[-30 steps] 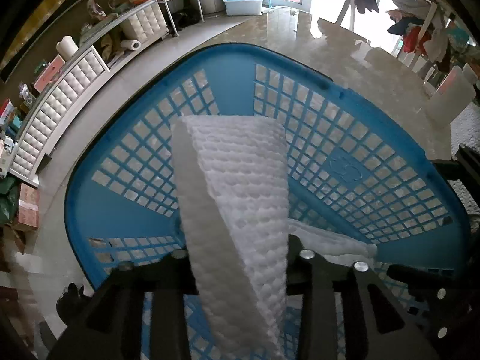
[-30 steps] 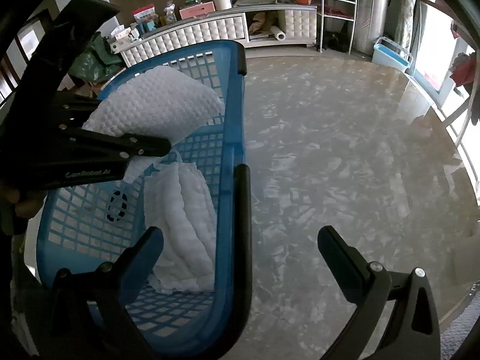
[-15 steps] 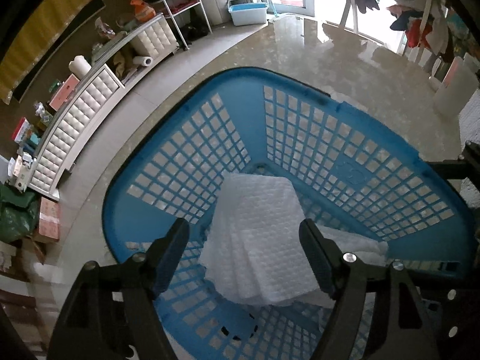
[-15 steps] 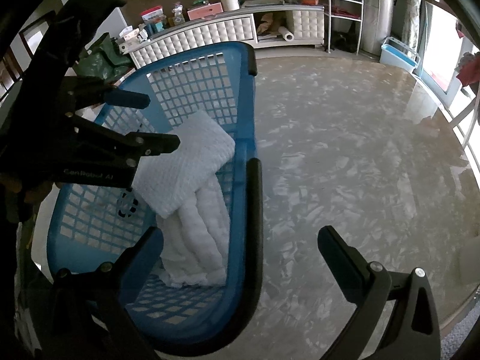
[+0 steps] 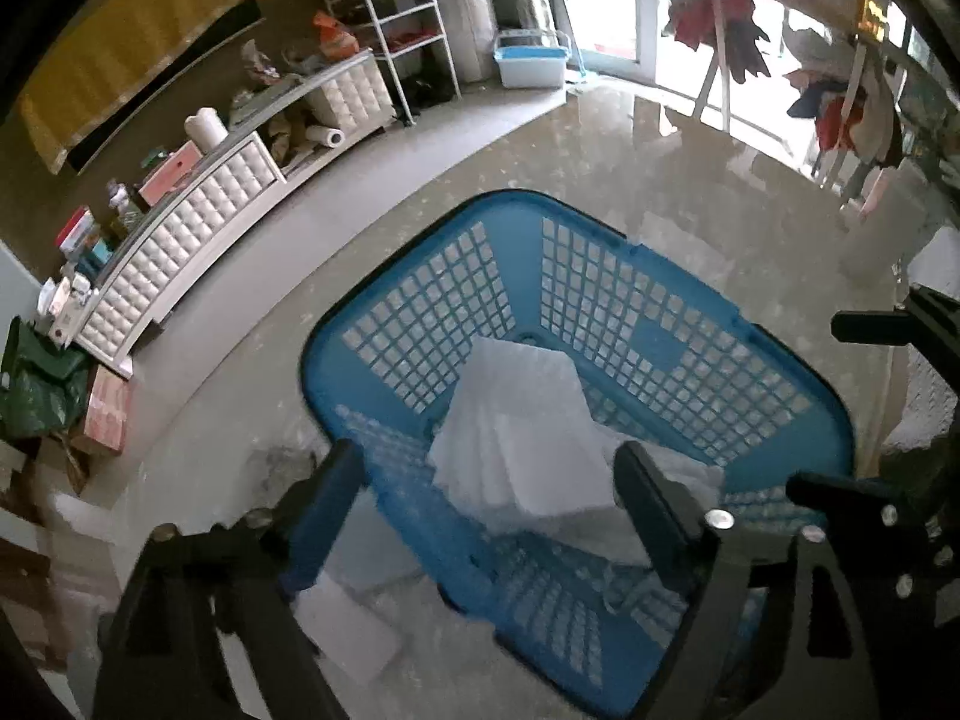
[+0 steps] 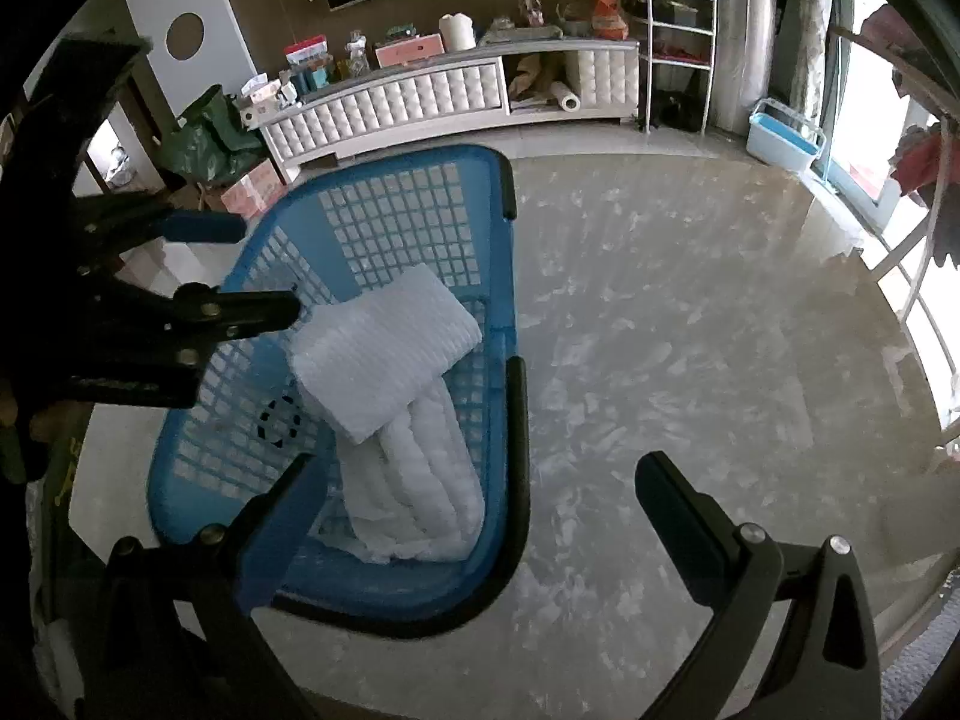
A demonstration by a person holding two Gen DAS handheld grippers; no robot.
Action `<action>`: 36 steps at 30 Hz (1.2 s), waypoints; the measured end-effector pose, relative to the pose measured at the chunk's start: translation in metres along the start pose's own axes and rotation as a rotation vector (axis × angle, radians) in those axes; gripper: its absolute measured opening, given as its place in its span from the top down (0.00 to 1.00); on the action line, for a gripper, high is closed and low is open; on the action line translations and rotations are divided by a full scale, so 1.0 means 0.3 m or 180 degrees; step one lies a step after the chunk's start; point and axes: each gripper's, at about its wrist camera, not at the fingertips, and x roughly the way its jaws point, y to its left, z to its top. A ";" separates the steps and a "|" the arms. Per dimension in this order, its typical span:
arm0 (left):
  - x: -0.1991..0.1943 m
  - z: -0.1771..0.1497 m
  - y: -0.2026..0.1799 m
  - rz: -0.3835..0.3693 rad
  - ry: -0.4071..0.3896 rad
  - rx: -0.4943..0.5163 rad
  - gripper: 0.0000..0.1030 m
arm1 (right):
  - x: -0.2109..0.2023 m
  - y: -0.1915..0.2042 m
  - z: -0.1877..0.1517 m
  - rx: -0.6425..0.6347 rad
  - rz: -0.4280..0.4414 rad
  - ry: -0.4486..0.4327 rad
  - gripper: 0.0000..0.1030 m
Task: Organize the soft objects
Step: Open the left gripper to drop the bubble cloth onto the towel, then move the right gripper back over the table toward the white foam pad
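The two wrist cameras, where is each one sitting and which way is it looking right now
Left wrist: on the left gripper, open, looking steeply down into the blue basket.
Right wrist: on the right gripper, open, facing the basket's right rim and bare table; the left gripper shows at left.
Shared: basket, folded white towel, white cabinet.

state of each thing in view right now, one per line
left gripper: open, nothing between the fingers, jaws have just been opening
right gripper: open, empty
folded white cloth: lying in the basket, on top of the other cloth
ribbed white cloth: lying on the basket floor
blue basket: upright on the table
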 end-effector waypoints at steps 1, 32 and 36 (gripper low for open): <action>-0.016 -0.012 0.001 0.0007 -0.0011 -0.0012 0.17 | -0.010 0.004 -0.002 0.0001 0.0000 -0.0014 0.00; -0.442 -0.570 0.195 0.0264 -0.0302 -0.1080 0.00 | -0.091 0.394 -0.016 -0.0543 0.0296 -0.0145 0.00; -0.443 -0.650 0.249 0.0360 -0.0233 -0.1176 0.00 | -0.053 0.475 -0.009 -0.0670 0.0364 -0.0091 0.00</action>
